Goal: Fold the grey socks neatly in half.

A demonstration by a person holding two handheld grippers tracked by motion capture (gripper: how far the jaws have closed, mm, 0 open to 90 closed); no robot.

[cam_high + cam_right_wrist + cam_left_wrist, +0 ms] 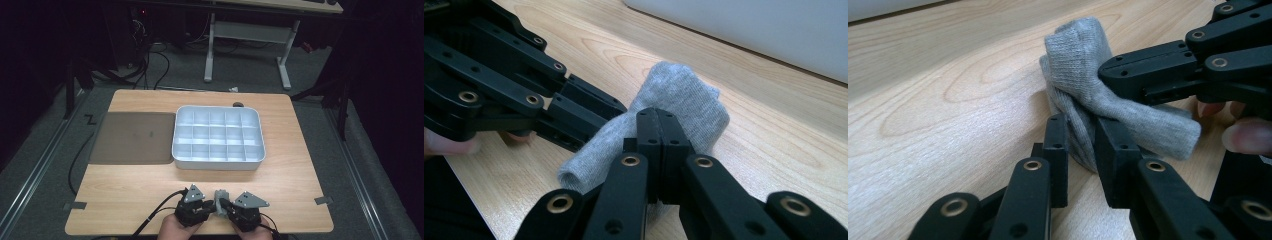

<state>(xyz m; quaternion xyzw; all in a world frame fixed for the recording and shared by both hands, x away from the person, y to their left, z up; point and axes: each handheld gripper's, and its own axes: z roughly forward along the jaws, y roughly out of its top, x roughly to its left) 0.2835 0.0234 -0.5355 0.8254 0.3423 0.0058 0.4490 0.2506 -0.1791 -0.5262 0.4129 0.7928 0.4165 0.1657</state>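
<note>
One grey knitted sock, bunched into a soft roll, lies on the table between the two grippers. It looks light, limp and compressible, so a pinch on a thick fold should hold best. The right gripper is clenched on its fabric; the left gripper straddles a fold with its jaws a little apart. Beyond both stands a compartment tray. No writing is readable.

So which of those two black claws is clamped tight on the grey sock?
The right gripper: its jaws press together on the sock. The left gripper has the sock between its jaws with a gap between them.
</note>
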